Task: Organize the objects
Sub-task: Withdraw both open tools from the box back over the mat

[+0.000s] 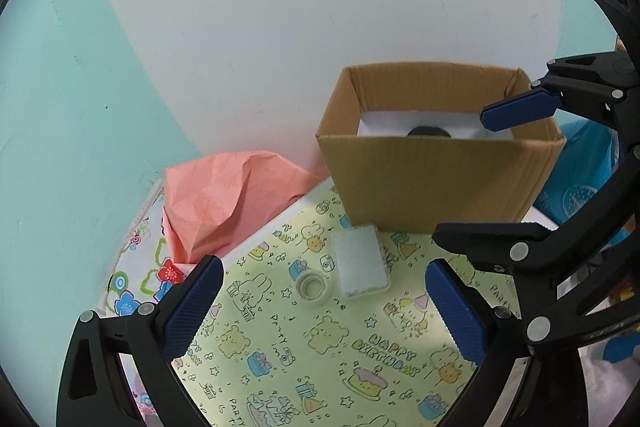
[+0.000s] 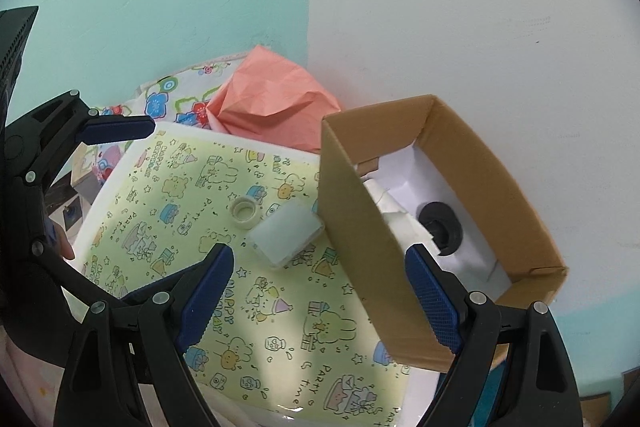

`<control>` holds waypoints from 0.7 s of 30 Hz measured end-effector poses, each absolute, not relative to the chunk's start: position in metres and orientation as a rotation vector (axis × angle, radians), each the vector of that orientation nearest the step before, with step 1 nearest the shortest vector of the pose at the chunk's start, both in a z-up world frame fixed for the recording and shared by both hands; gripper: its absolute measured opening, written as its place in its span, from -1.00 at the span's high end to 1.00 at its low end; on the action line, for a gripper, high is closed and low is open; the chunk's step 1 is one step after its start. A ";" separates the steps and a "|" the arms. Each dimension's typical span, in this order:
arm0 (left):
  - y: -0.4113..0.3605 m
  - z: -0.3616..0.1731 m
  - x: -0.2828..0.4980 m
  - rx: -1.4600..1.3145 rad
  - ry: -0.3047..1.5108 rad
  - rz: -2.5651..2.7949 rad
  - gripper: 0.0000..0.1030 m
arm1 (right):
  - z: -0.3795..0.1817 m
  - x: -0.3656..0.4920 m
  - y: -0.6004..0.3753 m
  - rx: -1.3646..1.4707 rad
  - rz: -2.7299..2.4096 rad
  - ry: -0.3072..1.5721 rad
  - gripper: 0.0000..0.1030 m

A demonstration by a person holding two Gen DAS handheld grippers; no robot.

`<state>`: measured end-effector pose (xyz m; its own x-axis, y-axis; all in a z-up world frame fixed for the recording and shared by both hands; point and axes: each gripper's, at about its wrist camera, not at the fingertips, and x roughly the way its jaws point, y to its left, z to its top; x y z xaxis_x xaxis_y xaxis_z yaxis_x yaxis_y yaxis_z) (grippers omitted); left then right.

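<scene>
Your left gripper (image 1: 320,311) and right gripper (image 2: 320,303), jaws apart, hover near the frosted rectangular plastic case (image 1: 362,263) beside the corrugated cardboard box (image 1: 436,183).

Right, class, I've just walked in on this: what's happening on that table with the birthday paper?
A person holds two black tools with blue pads, the left tool and the right tool, both open and empty above the yellow birthday-print paper. On it lie a small round beige cap and a clear rectangular plastic case, untouched beside an open brown cardboard box. A round black object already sits on white paper inside the box.
</scene>
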<state>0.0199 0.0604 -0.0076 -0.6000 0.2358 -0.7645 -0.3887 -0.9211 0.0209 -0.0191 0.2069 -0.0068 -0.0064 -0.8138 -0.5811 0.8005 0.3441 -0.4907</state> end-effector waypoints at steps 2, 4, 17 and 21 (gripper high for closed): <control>0.057 -0.010 0.019 -1.174 0.265 2.511 -0.98 | -0.010 -0.017 0.206 -0.011 -1.271 0.932 -0.73; 0.052 -0.014 0.019 -1.184 0.261 2.504 -0.98 | -0.013 -0.015 0.204 -0.004 -1.267 0.933 -0.73; 0.026 -0.039 0.015 -1.292 0.222 2.488 -0.98 | -0.036 -0.012 0.193 0.041 -1.254 0.965 -0.74; 0.023 -0.045 0.015 -1.297 0.253 2.474 -0.97 | -0.043 -0.009 0.190 0.050 -1.246 0.977 -0.73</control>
<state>0.0147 0.0234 -0.0448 -0.5280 0.2105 -0.8227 -0.3724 -0.9281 0.0016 -0.0094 0.1899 -0.0428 -0.0129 -0.7666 -0.6420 0.8064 0.3717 -0.4600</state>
